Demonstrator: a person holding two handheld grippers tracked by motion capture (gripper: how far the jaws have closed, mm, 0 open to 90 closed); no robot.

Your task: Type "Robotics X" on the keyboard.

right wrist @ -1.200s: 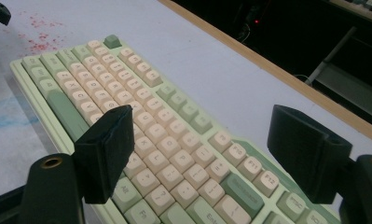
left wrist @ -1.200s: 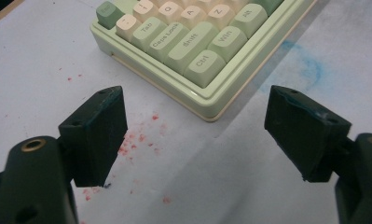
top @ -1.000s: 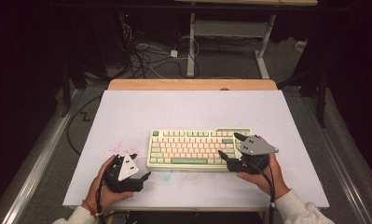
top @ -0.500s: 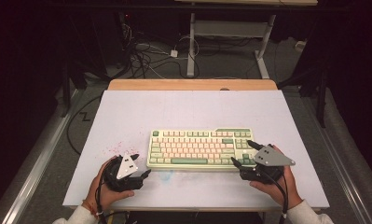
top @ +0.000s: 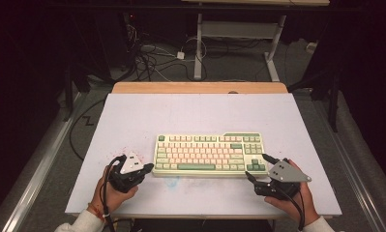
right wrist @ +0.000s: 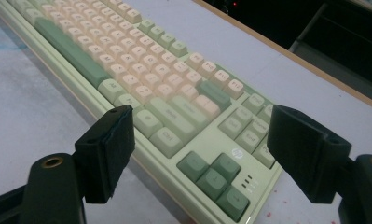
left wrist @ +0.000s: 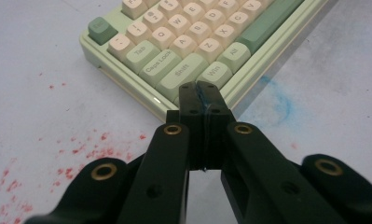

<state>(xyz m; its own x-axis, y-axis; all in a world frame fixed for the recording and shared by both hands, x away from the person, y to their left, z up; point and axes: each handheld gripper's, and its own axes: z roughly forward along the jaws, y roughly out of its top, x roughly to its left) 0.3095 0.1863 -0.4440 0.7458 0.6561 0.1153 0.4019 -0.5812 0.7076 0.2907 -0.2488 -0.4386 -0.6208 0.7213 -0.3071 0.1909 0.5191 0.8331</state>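
A green and cream keyboard (top: 210, 153) lies on the white table (top: 200, 111), a little toward the person. My left gripper (top: 148, 167) rests at the keyboard's front left corner. In the left gripper view its jaws have just been closing and now meet, tips (left wrist: 202, 91) together in front of the keyboard (left wrist: 188, 46), with nothing between them. My right gripper (top: 257, 166) stands open at the keyboard's front right corner, angled toward it. The right gripper view looks between the wide-apart jaws (right wrist: 204, 135) onto the arrow keys and right end of the keyboard (right wrist: 165, 93); neither pad touches it.
Red specks (top: 132, 147) mark the table by the left hand, and a faint blue smudge (top: 173, 181) lies before the keyboard. The table's far edge is a wooden strip (top: 200, 87). Beyond it are floor cables (top: 156, 58) and a desk frame (top: 199, 43).
The right gripper has drawn back from over the keyboard's right end, moving right and toward the person. The left hand has stayed at the front left corner.
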